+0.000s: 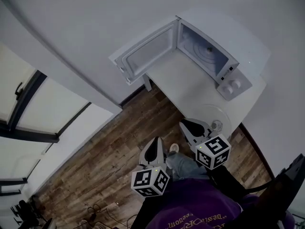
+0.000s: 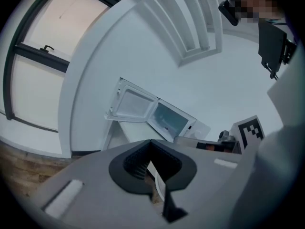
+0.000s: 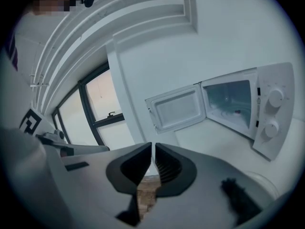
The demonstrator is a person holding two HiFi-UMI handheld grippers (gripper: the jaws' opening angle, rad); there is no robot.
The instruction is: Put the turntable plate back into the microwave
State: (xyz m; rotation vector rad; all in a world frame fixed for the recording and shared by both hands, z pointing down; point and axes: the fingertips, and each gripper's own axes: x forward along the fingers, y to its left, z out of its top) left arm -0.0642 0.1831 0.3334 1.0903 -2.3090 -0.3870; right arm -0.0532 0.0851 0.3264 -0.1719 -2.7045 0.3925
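Two grippers, both empty. The left gripper (image 1: pixel 154 146) has its fingers (image 2: pixel 133 166) pressed together with nothing between them. The right gripper (image 1: pixel 187 127) is the same: fingers (image 3: pixel 127 168) closed to a thin slit, nothing held. Both sit low at the near end of the worktop (image 1: pixel 181 85), the left over the floor (image 1: pixel 109 151), and both point toward the microwave (image 1: pixel 224 32).

The plate (image 1: pixel 212 114) is not in the microwave. It lies flat on the near end of the worktop, in front of the microwave, just beside the right gripper's fingertips and apart from the left gripper.

The door (image 1: pixel 145 51) is swung wide to the left, leaving the cavity (image 1: pixel 202 46) exposed, so the way in looks free. A small hub shows in the middle of the cavity floor, likely where the plate must seat.

Judgement: the task is barely begun, and this step is the approach to the plate. Closed fingers can't take the rim, so they need to open first. The right gripper is nearest and is the likely picker; the left may steady the far side.

The plate is thin, flat and looks like glass, so getting a finger under its rim will probably be awkward. Risks: it slides toward the worktop edge when nudged, or tips if lifted by one side only.
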